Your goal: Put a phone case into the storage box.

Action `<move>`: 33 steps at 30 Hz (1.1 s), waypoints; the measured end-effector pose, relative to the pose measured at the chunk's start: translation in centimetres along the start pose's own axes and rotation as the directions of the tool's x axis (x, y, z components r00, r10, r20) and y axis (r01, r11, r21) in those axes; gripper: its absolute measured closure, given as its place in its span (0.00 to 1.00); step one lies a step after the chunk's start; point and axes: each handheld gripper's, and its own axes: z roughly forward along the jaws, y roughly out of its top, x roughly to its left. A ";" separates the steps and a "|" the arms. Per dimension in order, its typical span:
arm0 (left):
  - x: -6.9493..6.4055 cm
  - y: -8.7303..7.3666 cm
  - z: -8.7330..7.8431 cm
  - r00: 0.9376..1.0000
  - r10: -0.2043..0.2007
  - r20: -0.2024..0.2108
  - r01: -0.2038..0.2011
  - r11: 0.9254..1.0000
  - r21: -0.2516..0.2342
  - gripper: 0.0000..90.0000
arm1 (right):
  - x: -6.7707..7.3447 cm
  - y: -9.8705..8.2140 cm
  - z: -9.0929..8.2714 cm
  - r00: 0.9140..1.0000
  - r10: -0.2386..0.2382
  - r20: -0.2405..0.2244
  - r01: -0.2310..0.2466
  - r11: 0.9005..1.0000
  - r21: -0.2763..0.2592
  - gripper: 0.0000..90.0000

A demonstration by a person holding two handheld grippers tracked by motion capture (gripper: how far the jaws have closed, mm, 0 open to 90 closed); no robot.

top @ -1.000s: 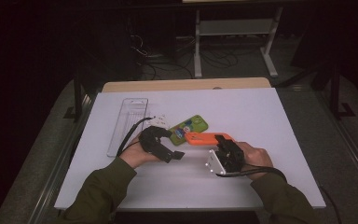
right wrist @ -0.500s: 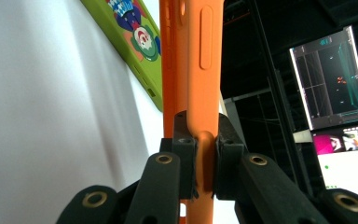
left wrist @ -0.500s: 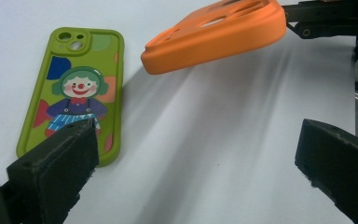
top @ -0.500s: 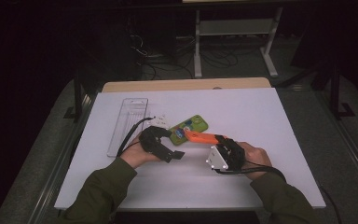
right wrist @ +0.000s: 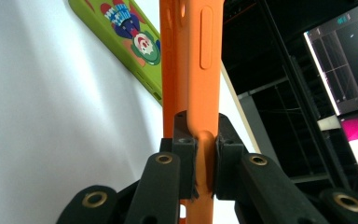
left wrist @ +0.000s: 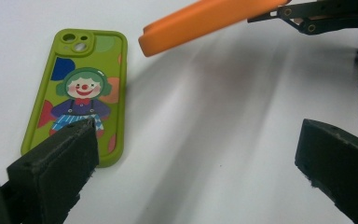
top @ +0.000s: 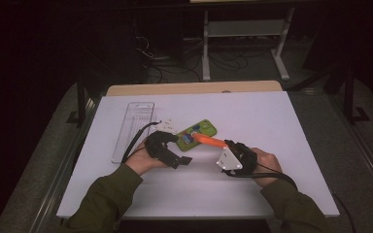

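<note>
The right tongs (top: 223,144) are clenched on one end of an orange phone case (top: 209,141), holding it off the white surface (top: 272,126). The left tongs (top: 177,151) gape wide, released, a green clown case (left wrist: 81,93) lying flat just beyond them

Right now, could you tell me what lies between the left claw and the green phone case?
Nothing: in the left gripper view, only bare white table separates the open left claw from the green phone case, which lies flat just ahead.
</note>
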 end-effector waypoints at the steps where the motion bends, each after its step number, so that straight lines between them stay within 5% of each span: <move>1: -0.1 0.0 0.0 1.000 -0.019 0.005 0.019 1.000 0.001 0.00 | -0.2 -0.1 0.0 1.000 -0.003 -0.008 0.003 1.000 0.006 0.90; 3: 0.0 0.0 0.0 1.000 -0.017 -0.002 0.017 1.000 -0.002 0.00 | -0.4 -0.1 0.0 0.999 0.034 -0.025 -0.034 0.999 0.008 0.90; 4: 0.0 0.0 0.0 1.000 -0.007 -0.004 0.007 1.000 -0.002 0.00 | -0.3 -0.1 0.1 0.996 0.089 -0.030 -0.089 0.996 0.007 0.90; 9: 0.0 0.0 0.0 1.000 -0.031 -0.001 0.031 0.999 -0.012 0.00 | -1.1 -0.4 0.3 0.983 0.171 -0.061 -0.170 0.985 0.011 0.90; 13: 0.0 0.0 -0.1 0.999 -0.037 -0.013 0.036 0.999 -0.028 0.00 | -1.3 -0.5 0.5 0.959 0.269 -0.093 -0.268 0.963 0.021 0.90; 20: 0.1 0.1 -0.3 0.998 -0.053 -0.022 0.051 0.997 -0.056 0.00 | -2.0 -0.8 0.8 0.873 0.463 -0.155 -0.464 0.885 0.034 0.90; 21: 0.2 0.1 -0.3 0.998 -0.058 -0.021 0.056 0.997 -0.061 0.00 | -2.1 -0.8 0.8 0.853 0.495 -0.168 -0.496 0.868 0.040 0.90; 23: 0.3 0.2 -0.3 0.998 -0.059 -0.026 0.057 0.996 -0.073 0.00 | -2.3 -0.9 1.0 0.829 0.527 -0.188 -0.528 0.848 0.049 0.91; 24: 0.2 0.3 -0.3 0.997 -0.065 -0.028 0.063 0.995 -0.080 0.00 | -2.3 -0.9 1.0 0.808 0.554 -0.200 -0.556 0.830 0.055 0.91; 27: 0.2 0.4 -0.3 0.996 -0.086 -0.035 0.082 0.991 -0.110 0.00 | -2.3 -0.8 1.1 0.770 0.597 -0.223 -0.599 0.798 0.068 0.90; 33: 0.3 0.8 -0.3 0.993 -0.117 -0.034 0.110 0.981 -0.161 0.00 | -2.1 -0.4 1.3 0.735 0.633 -0.243 -0.638 0.767 0.066 0.91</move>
